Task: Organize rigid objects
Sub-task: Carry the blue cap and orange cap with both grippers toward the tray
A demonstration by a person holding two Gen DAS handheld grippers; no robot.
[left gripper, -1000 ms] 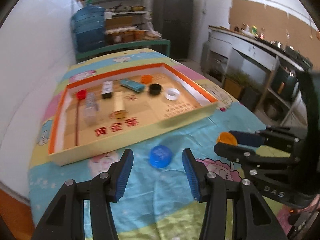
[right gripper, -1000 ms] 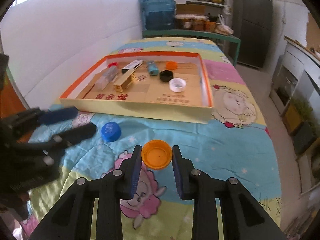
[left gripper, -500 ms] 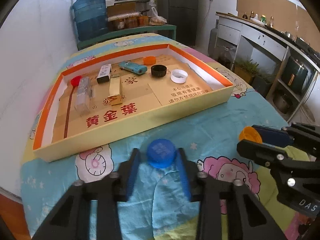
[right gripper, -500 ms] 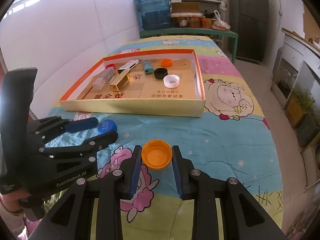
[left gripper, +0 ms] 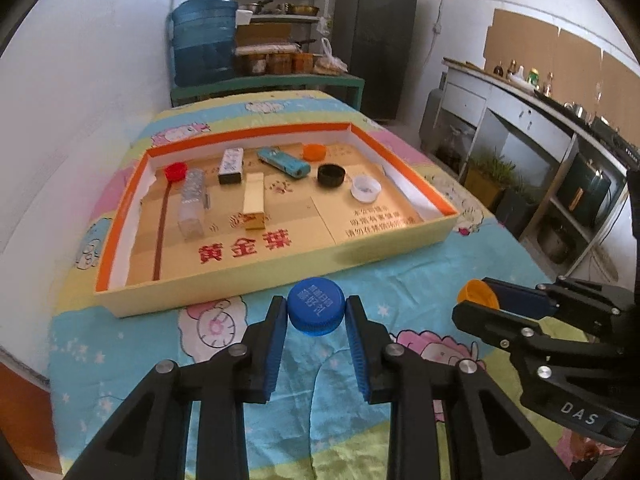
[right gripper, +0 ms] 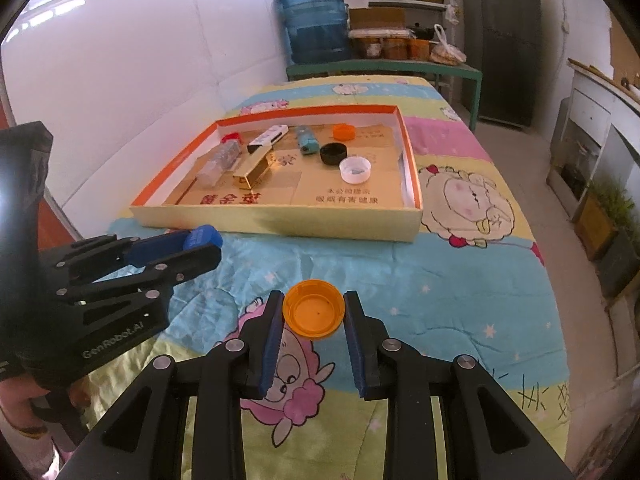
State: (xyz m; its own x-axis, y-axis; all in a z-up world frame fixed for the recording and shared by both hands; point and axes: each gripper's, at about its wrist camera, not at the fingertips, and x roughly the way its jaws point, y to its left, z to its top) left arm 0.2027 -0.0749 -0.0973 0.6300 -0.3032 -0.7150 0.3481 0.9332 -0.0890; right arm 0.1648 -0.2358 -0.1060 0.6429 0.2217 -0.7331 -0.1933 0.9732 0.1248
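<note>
My left gripper (left gripper: 317, 312) is shut on a blue bottle cap (left gripper: 316, 311), held just above the patterned cloth in front of the tray. In the right wrist view the same blue cap (right gripper: 203, 237) shows at the left gripper's tips. My right gripper (right gripper: 313, 314) is shut on an orange cap (right gripper: 314, 314), open side up; that orange cap (left gripper: 476, 295) also appears at the right of the left wrist view. The orange-rimmed cardboard tray (left gripper: 280, 266) beyond holds a red cap (left gripper: 176, 171), a black cap (left gripper: 331, 175), a white cap (left gripper: 365, 189), an orange cap (left gripper: 314, 152) and several small boxes.
The table carries a cartoon-print cloth (right gripper: 460, 280). A white wall (right gripper: 140, 80) runs along the left. A blue water jug (left gripper: 204, 40) and shelves stand behind the table, a dark fridge (left gripper: 372, 36) beyond. A person's hand (right gripper: 24, 400) shows at lower left.
My left gripper moved forward around the blue cap and closed on it, then lifted it toward the tray. The right gripper kept still with the orange cap.
</note>
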